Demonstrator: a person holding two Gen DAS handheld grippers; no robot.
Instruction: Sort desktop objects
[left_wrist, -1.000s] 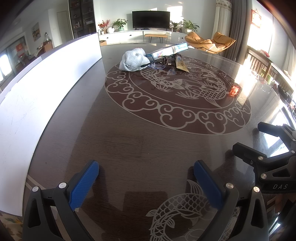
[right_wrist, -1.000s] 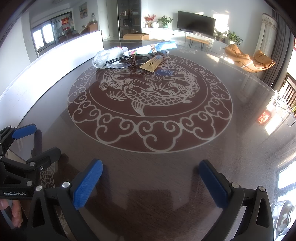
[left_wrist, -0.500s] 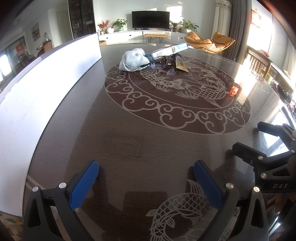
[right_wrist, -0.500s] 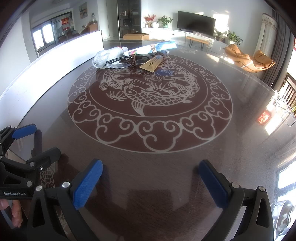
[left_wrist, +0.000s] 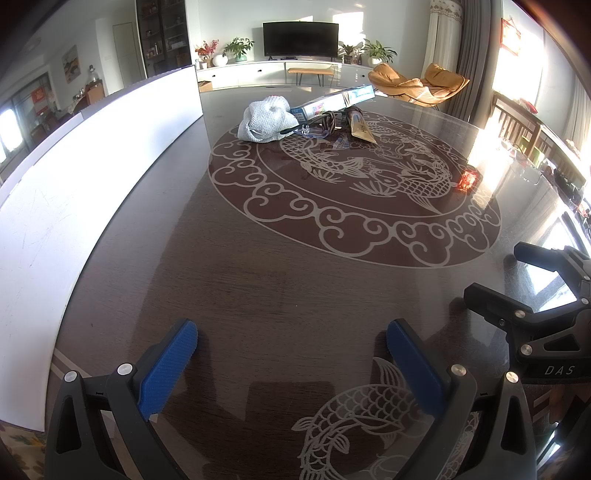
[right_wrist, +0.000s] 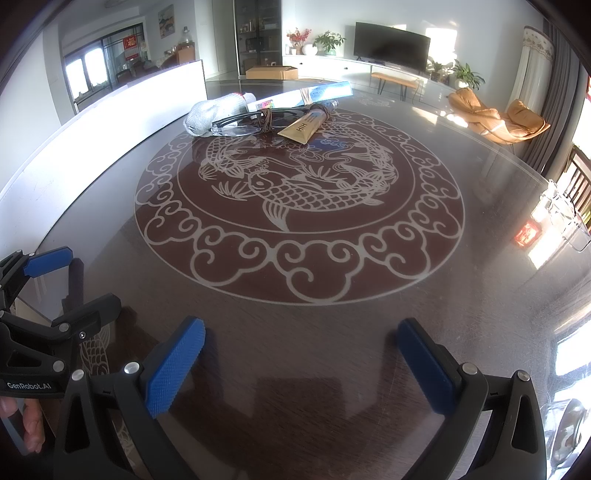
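"HIH" on gold tube

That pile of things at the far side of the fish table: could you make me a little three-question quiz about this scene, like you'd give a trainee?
1. True or false: the left gripper is holding the glasses.
2. Which thing lies nearest the white board?
A. the gold tube
B. the white cloth
C. the long box
3. Fill in: both sets of jaws stand ____ over the bare table.

Key
1. False: its jaws are empty, and the glasses lie in the far pile.
2. B
3. open; the right gripper also holds nothing.
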